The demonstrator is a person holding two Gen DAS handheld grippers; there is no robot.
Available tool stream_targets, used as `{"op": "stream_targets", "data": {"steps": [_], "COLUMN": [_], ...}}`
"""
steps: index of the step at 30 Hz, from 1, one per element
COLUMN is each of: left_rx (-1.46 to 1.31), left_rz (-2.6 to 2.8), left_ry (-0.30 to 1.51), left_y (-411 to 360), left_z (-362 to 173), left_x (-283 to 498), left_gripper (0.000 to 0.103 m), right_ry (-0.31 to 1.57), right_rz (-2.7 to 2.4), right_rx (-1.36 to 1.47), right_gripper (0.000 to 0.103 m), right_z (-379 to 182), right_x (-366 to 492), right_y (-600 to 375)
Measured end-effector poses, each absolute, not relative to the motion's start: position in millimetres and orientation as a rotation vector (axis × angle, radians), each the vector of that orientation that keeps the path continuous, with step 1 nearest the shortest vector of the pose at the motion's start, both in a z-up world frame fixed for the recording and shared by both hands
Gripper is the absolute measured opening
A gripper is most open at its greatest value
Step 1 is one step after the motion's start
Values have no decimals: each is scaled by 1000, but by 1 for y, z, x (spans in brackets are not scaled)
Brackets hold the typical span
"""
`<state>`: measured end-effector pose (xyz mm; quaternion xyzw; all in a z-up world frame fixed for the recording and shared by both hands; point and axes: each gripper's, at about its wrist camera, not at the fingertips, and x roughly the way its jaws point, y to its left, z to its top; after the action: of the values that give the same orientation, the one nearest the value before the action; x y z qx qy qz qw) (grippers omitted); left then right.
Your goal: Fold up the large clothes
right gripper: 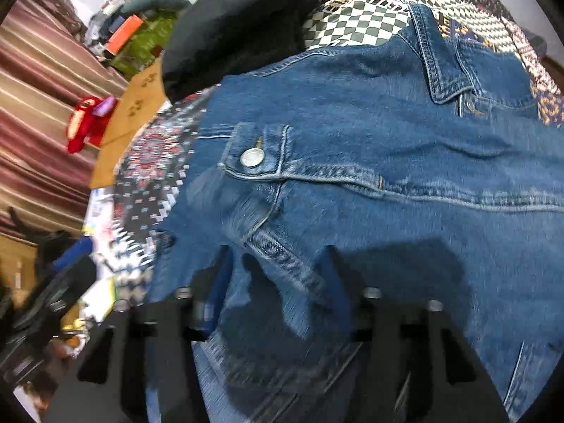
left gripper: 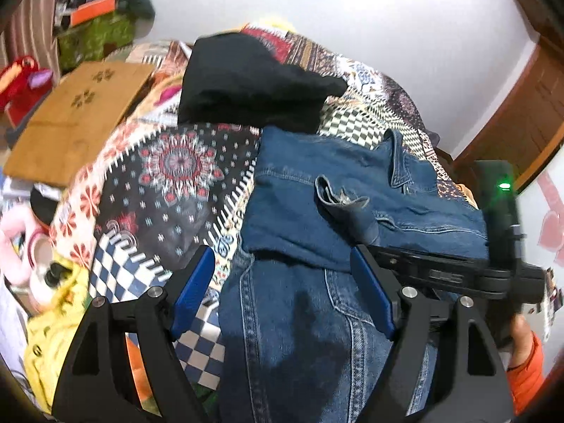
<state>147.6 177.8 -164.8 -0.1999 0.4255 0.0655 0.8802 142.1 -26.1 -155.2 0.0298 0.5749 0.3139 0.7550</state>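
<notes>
A blue denim jacket lies on a patterned bedspread, its upper part folded over and a sleeve cuff resting on top. My left gripper hovers open over the jacket's lower part, with denim showing between its blue pads but not pinched. In the right wrist view the jacket fills the frame, with its collar and a chest-pocket button showing. My right gripper is blurred, and its jaws stand apart just over the denim with nothing gripped.
A black garment lies folded on the bed beyond the jacket. A brown mat and yellow cloth sit left. A hand in an orange sleeve is at the right, by a wooden door. A striped curtain hangs left.
</notes>
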Motion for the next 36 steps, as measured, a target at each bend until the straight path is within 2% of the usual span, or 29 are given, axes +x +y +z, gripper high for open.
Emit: {"op": "stream_targets", "data": {"steps": [12,22,25,27,30,33,36], "left_rx": [-588,-605,-642,-643,-614,-553,-493], "left_rz": [8,-27,-39,-31,-23,-21,-37], "left_ry": [983,1019,1053,1081,1080,1022,955], "left_y": [154,142,142,142,136,127,119], "left_z": [-192,-200,-211,-218,-220,-202,-171], "left_x": [181,222,234,240,245,246,251], "left_gripper": [78,78,67,48,26,20,18], "right_ry": [978,934,933,938,952,954,918], "right_rz": [496,214,161,137,117,105,84], "right_rx": [21,127,156,167,187,174,184], "right_gripper": [50,50,50,50,50,50,50], "right_z": [-95,-93,-97,-100,-105,-103,-93], "right_x": [139,141,136,134,133,137,141], "right_y": [-115,-225,-246,-255,-266,-273,-279]}}
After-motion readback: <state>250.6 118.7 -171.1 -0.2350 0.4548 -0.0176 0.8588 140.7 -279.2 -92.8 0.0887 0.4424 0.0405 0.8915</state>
